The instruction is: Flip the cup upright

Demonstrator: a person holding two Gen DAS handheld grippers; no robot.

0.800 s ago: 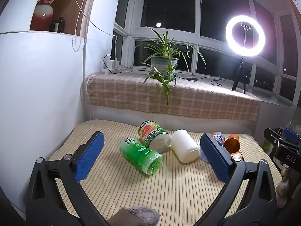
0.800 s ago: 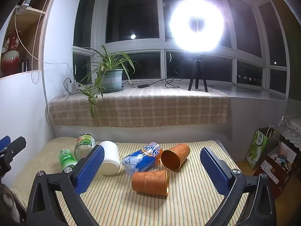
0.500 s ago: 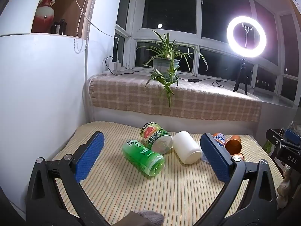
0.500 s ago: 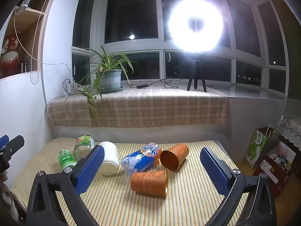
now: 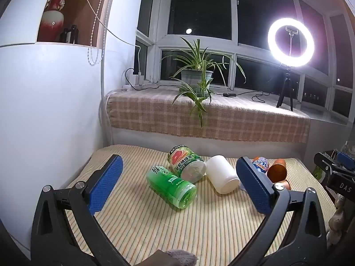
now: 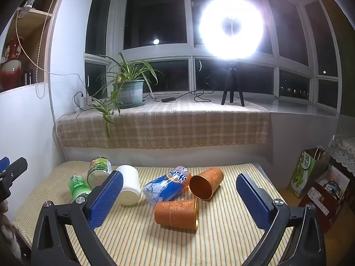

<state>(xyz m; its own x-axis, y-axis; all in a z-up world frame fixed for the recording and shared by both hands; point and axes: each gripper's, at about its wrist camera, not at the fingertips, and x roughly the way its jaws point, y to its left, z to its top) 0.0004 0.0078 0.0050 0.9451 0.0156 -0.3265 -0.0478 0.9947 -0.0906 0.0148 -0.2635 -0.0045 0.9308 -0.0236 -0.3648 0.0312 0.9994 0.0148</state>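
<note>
**Near orange cup lies crosswise ahead of the right tongs; nothing gripped yet**

Right gripper (image 6: 178,201): jaws spread wide, blue pads well apart, nothing between them. It hovers over the striped mat (image 6: 221,243), not touching anything.

Nearest thing ahead of it is the near orange cup (image 6: 176,214), on its side. Its long axis runs left to right across my view, gold-rimmed mouth toward the right, base toward the left. It sits just left of centre between the pads, so I judge the right hand to be the one for it.

Just behind, the second orange cup (image 6: 206,186) also lies on its side, mouth turned toward me and a little left, axis running away to the right. It looks to be touching the blue Arctic Ocean bottle (image 6: 167,186) beside it; I cannot tell whether it touches the near cup.

Farther left: white cup (image 6: 128,185), then the green bottle (image 6: 77,186) and the grapefruit-label can (image 6: 98,170), all lying down.

Left gripper (image 5: 177,186): jaws equally wide, empty. The green bottle and white cup lie straight ahead of it; the orange cups are far off to its right, mostly hidden by its right pad.

Judgement: closing across the near cup's wall needs the right tongs turned so the pads straddle its short width, not its length.
</note>
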